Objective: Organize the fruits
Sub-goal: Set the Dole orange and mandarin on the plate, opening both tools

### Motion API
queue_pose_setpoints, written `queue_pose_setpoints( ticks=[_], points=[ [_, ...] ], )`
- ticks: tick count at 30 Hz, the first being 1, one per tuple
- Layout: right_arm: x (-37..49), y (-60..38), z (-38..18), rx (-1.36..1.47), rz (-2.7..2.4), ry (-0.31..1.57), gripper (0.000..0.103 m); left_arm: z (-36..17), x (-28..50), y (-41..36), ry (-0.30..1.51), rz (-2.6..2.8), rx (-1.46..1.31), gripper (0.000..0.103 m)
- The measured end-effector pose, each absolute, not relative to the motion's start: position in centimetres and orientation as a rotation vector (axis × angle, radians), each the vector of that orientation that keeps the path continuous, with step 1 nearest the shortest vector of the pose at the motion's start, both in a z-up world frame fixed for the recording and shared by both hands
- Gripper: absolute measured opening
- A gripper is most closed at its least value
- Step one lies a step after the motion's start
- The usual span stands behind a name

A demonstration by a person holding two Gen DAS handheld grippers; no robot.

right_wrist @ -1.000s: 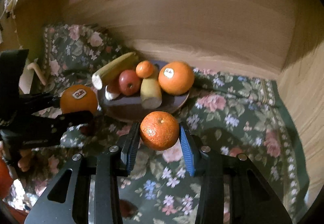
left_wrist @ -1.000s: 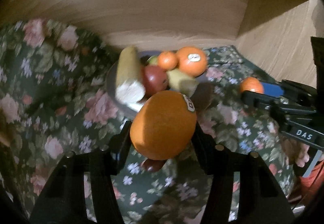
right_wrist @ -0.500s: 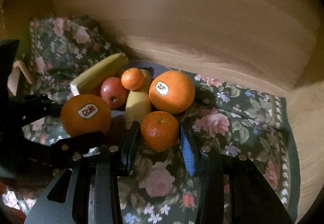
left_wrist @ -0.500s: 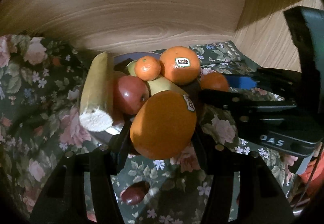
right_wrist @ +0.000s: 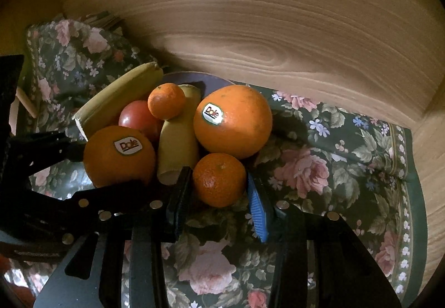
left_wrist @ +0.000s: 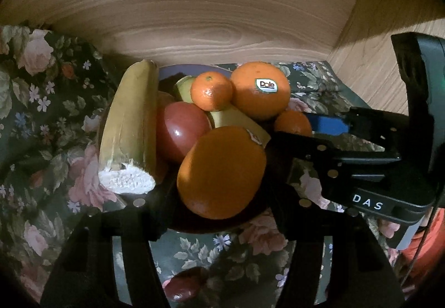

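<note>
A dark plate [left_wrist: 194, 68] on the floral cloth holds a cut banana [left_wrist: 128, 124], a red apple [left_wrist: 180, 132], a small mandarin [left_wrist: 211, 91], a second banana piece [right_wrist: 178, 141] and a big Dole orange [left_wrist: 260, 91]. Another Dole orange [left_wrist: 222, 171] sits at the plate's near edge between the fingers of my left gripper [left_wrist: 221, 188]. Its jaws are opening, with thin dark gaps beside the fruit. My right gripper [right_wrist: 218, 177] is shut on a mandarin [right_wrist: 219, 180], low at the plate's right front, touching the big orange.
Wooden walls [left_wrist: 222, 15] close off the back and meet in a corner at the right. The floral cloth [right_wrist: 319, 169] spreads to both sides. A dark red fruit [left_wrist: 183, 284] lies on the cloth below my left gripper. A pale stick [right_wrist: 25, 102] lies far left.
Both grippers have carried their fruit forward and down to the plate. The left orange now sits at the plate's edge and the left fingers have spread a little.
</note>
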State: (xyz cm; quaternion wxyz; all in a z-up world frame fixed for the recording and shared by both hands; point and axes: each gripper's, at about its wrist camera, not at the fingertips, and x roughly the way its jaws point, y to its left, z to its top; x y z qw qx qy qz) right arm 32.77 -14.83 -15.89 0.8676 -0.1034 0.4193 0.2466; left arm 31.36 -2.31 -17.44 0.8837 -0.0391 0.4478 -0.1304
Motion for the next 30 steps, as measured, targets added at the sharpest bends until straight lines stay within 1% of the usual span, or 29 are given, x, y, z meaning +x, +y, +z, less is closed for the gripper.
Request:
queue_pose_setpoints(
  ticks=[2, 3, 4, 10, 13, 19, 25, 30],
  points=[
    [32.6, -14.8, -15.8, -0.224, 0.508, 0.875, 0.044, -17.3, 31.2, -2.6, 0.928, -0.265, -0.064, 0.06],
    [32.6, -14.6, -15.7, -0.226, 0.505, 0.868, 0.051, -17.3, 31.2, -2.7, 0.927, -0.265, -0.06, 0.06],
    [32.4, -14.6, -15.5, -0.23, 0.503, 0.857, 0.056, -17.1, 31.0, -2.7, 0.925, -0.264, -0.059, 0.06],
    [30.7, -15.0, -13.8, -0.238, 0.486, 0.804, 0.056, -15.3, 28.8, -1.7, 0.866, -0.247, -0.049, 0.064],
    [29.3, -15.3, -12.7, -0.23, 0.477, 0.774, 0.056, -14.1, 27.1, -1.4, 0.828, -0.238, -0.045, 0.069],
    [24.9, -15.6, -11.0, -0.202, 0.483, 0.705, 0.056, -11.9, 23.3, -0.3, 0.762, -0.217, -0.036, 0.069],
    [20.5, -15.6, -10.7, -0.199, 0.477, 0.66, 0.056, -10.6, 18.5, 0.8, 0.704, -0.175, -0.006, 0.07],
    [17.5, -16.5, -11.9, -0.181, 0.463, 0.666, 0.057, -11.2, 15.9, 1.2, 0.71, -0.175, -0.027, 0.072]
  ],
)
